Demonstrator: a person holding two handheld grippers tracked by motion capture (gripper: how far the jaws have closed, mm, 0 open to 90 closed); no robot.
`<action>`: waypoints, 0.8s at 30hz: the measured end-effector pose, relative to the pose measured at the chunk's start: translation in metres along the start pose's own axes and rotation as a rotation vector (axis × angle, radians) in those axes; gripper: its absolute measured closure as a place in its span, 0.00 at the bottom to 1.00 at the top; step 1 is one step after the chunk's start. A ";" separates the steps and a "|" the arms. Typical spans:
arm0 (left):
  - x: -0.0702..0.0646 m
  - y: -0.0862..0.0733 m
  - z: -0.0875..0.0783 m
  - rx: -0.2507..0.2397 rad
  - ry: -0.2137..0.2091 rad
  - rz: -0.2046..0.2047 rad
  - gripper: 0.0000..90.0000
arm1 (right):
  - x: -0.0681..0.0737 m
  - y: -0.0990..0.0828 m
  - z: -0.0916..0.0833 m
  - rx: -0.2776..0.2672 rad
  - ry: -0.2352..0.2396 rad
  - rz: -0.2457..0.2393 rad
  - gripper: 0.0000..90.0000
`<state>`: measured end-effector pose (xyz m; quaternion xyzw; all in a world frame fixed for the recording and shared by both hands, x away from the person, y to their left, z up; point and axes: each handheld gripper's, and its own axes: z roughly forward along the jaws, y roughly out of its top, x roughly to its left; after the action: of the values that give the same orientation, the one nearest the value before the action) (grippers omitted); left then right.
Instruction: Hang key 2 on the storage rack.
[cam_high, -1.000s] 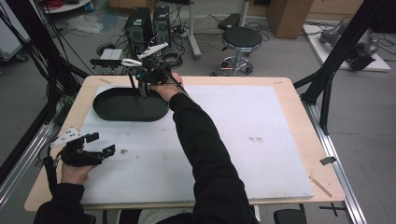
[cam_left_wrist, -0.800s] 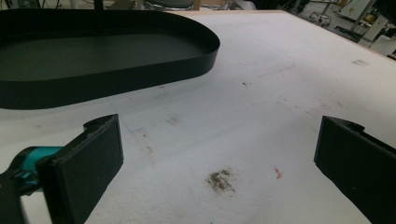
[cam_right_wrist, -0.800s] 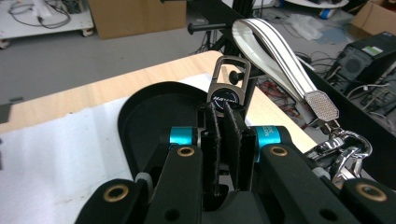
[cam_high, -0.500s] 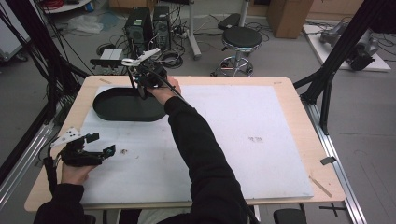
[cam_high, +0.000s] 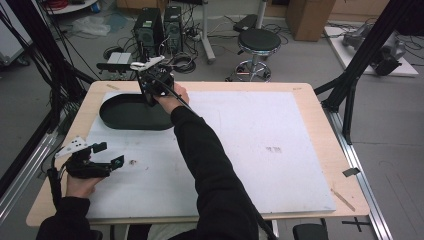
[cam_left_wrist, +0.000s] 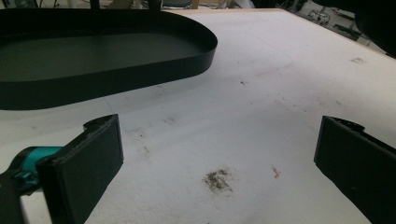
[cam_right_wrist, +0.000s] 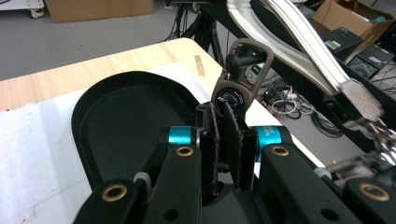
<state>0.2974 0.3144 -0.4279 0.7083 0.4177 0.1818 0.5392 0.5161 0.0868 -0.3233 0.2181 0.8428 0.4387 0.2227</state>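
A small metal clip-like object with a dark round body (cam_right_wrist: 239, 77) is pinched in the closed jaws of the right gripper (cam_right_wrist: 229, 140), held over the black oval tray (cam_high: 120, 117) at the tabletop's (cam_high: 300, 150) far left. This looks like the placing step: next, lower it and open. The left gripper (cam_high: 102, 155) rests open and empty near the front edge.

Count from where I stand: one black oval tray (cam_high: 131, 116) on the table, one small round gadget with a metal loop (cam_right_wrist: 239, 70) clamped in my right gripper (cam_right_wrist: 227, 112), two grippers in all, left gripper (cam_high: 111, 155) included.
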 end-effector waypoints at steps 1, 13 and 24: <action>0.000 0.000 0.000 -0.002 0.000 -0.002 0.02 | 0.001 0.000 0.001 -0.001 0.001 0.004 0.93; -0.001 0.000 -0.001 0.000 -0.001 0.004 0.02 | 0.005 0.005 -0.023 -0.024 0.163 0.098 0.31; -0.001 -0.001 -0.002 0.004 0.010 0.004 0.02 | -0.010 -0.015 -0.055 0.001 0.246 0.149 0.01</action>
<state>0.2951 0.3151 -0.4275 0.7093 0.4192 0.1856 0.5354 0.4902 0.0377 -0.3054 0.2248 0.8453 0.4772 0.0845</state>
